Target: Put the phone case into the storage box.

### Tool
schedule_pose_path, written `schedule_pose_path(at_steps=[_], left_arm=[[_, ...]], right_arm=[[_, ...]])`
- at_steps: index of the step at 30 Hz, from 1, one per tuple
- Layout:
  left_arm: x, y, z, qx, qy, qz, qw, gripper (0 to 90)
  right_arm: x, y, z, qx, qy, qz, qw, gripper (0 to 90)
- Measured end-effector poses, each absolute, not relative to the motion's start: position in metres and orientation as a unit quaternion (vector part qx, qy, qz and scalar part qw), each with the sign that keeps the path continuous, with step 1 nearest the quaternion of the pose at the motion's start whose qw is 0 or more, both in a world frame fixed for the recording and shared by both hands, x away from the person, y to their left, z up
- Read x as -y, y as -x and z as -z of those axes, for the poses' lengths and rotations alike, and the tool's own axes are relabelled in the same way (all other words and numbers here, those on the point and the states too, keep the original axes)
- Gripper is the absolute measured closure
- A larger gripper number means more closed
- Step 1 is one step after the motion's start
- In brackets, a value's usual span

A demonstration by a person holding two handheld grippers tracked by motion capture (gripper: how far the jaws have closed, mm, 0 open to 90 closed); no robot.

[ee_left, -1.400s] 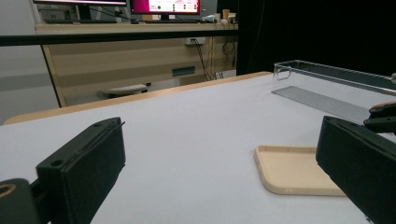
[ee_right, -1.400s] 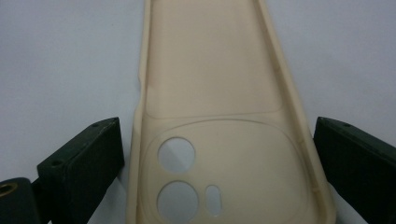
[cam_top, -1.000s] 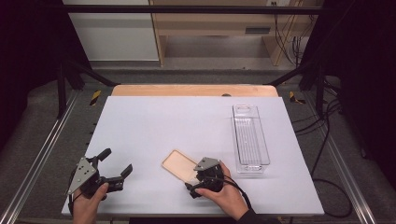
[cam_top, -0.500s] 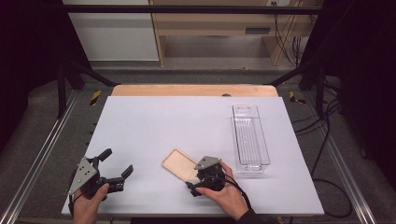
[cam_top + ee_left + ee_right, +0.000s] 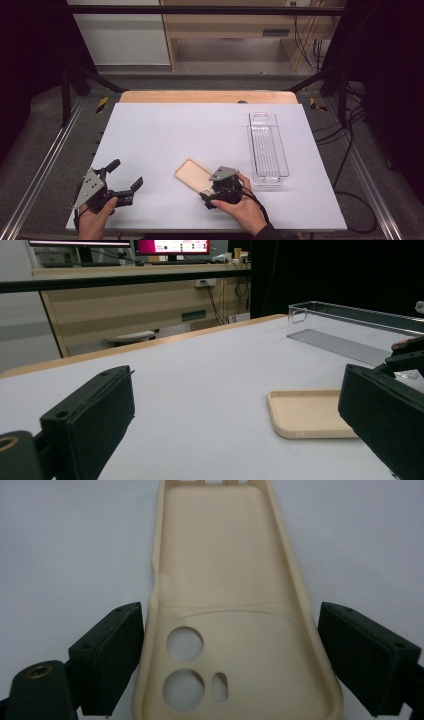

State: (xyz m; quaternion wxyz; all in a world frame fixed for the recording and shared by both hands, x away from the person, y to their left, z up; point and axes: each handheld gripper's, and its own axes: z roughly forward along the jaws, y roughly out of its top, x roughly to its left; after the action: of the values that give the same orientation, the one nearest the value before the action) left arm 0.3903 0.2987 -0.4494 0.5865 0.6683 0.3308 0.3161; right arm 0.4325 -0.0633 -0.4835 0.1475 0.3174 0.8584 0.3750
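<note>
Right tool [image 5: 211,196] over white table [image 5: 200,130]

White table [image 5: 190,130] — beige phone case [image 5: 193,175], clear tray [image 5: 268,148]

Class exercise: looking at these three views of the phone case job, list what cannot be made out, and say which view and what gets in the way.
- High view: the near end of the phone case is covered by the right gripper and the hand.
- Right gripper view: the picture's bottom edge cuts off the case's camera end.
- Left gripper view: the left gripper's own jaw hides the case's right end, and the clear tray runs off the right edge.
</note>
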Motion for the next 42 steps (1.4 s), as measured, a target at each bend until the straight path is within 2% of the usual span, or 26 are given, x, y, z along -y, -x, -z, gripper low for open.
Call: schedule_pose_path(at_steps=[13,33,42], left_arm=[[-0.294,-0.389,0.449,-0.322,-0.677,-0.322,0.578,1.2],[-0.286,-0.388,0.450,-0.306,-0.694,-0.327,0.564,1.2],[-0.267,-0.387,0.452,-0.273,-0.730,-0.344,0.523,1.6]], right_arm=[[0.068,-0.435,0.477,-0.844,-0.328,-0.394,0.156,14.1],[0.070,-0.436,0.476,-0.839,-0.339,-0.403,0.138,14.0],[0.070,-0.438,0.471,-0.838,-0.339,-0.405,0.137,14.2]])
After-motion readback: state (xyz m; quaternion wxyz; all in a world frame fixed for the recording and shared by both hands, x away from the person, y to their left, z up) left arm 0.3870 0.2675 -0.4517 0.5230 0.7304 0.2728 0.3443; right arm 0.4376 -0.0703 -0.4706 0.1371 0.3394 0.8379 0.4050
